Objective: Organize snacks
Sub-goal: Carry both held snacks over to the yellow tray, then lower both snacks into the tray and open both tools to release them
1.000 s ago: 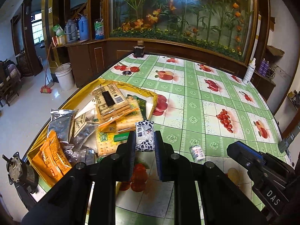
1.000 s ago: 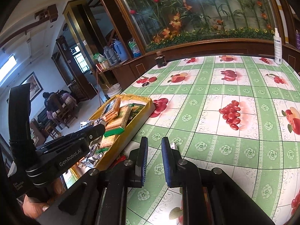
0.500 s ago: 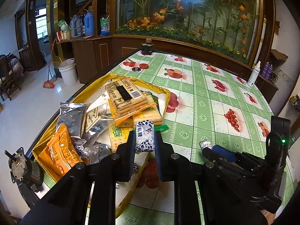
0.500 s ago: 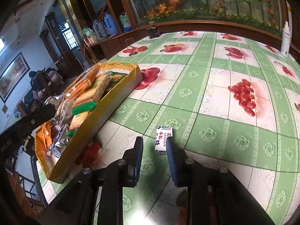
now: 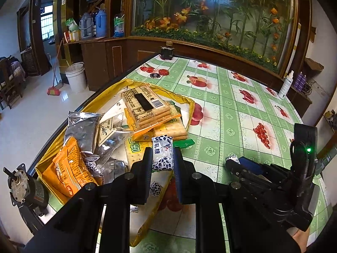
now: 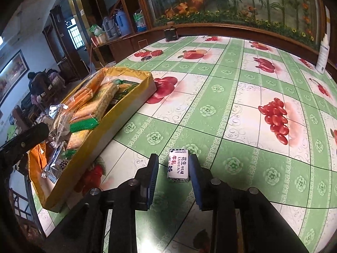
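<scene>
Yellow-lined tray (image 5: 190,113) sat at the left edge of the table (image 5: 231,113), which wore a green checked cloth with fruit prints. Tray was packed: cracker packs (image 5: 145,105) stacked toward its far end, silver pouches (image 5: 84,130) mid, orange bag (image 5: 69,168) at the near left corner, one small spotted candy loose near the tray's near edge. Left gripper (image 5: 162,158) was clamped tight on a white candy (image 5: 162,154) with dark spots, pads pressed on both its sides, held over the near part of the tray, above the crackers' green end. Right gripper (image 6: 173,166) pointed down at the table right of the tray; its jaws were opening, with a second candy (image 6: 178,165) between them. That candy lay on the cloth, on a white square by a green band, well clear of the tray's right wall. It sat close against the right finger, a clear gap on the left side; could not tell if the right pad touched it. From the left view the right gripper (image 5: 233,161) showed at lower right, tip low over the table with the second candy's white end (image 5: 231,158) at its tip. A white spray bottle (image 5: 285,85) stood at the table's far right edge, a dark jar (image 5: 166,51) at the far edge. White bucket (image 5: 76,77) on the floor beyond the left edge.
</scene>
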The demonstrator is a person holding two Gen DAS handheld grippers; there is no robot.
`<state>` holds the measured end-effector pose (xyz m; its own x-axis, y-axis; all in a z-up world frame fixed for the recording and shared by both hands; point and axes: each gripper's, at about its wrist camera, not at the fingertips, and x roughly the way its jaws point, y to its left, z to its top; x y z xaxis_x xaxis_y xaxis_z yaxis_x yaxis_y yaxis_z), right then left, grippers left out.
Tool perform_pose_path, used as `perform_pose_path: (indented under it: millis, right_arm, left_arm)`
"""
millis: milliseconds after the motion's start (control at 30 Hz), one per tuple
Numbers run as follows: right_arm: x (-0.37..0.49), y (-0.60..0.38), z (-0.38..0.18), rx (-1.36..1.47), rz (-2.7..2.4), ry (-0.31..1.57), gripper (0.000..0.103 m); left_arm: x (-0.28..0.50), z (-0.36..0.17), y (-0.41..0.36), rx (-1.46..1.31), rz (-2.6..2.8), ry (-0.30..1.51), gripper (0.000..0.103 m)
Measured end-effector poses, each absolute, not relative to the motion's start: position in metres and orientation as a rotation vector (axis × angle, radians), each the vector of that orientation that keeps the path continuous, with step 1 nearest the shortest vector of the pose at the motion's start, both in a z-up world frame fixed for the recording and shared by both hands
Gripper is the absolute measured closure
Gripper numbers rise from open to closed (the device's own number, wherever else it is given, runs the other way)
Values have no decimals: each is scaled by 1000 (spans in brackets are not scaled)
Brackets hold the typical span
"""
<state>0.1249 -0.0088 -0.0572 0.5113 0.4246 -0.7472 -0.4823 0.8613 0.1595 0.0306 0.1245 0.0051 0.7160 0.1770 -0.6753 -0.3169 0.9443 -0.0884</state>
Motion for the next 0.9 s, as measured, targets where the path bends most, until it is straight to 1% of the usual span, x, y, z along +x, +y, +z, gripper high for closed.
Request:
perform_pose_path:
  millis: [67, 167, 200, 233, 500, 700, 900]
  right_arm:
    - [125, -5, -60, -89, 544, 882, 71]
    - [125, -4, -64, -104, 539, 894, 74]
    - [125, -4, -64, -103, 539, 893, 77]
    - [124, -5, -64, -99, 540, 889, 83]
    - [108, 1, -40, -70, 607, 834, 84]
    - [94, 18, -15, -51, 680, 788, 84]
    - [84, 39, -3, -47, 744, 769, 84]
  left_arm:
    - [30, 5, 125, -203, 279, 721, 87]
    - [28, 6, 127, -204, 285, 716, 87]
    - [27, 6, 128, -203, 286, 715, 86]
    - [27, 6, 128, -202, 287, 714, 86]
    - [21, 10, 130, -192, 298, 697, 86]
    - [16, 11, 140, -199, 319, 689, 86]
    - [12, 8, 153, -214, 340, 689, 86]
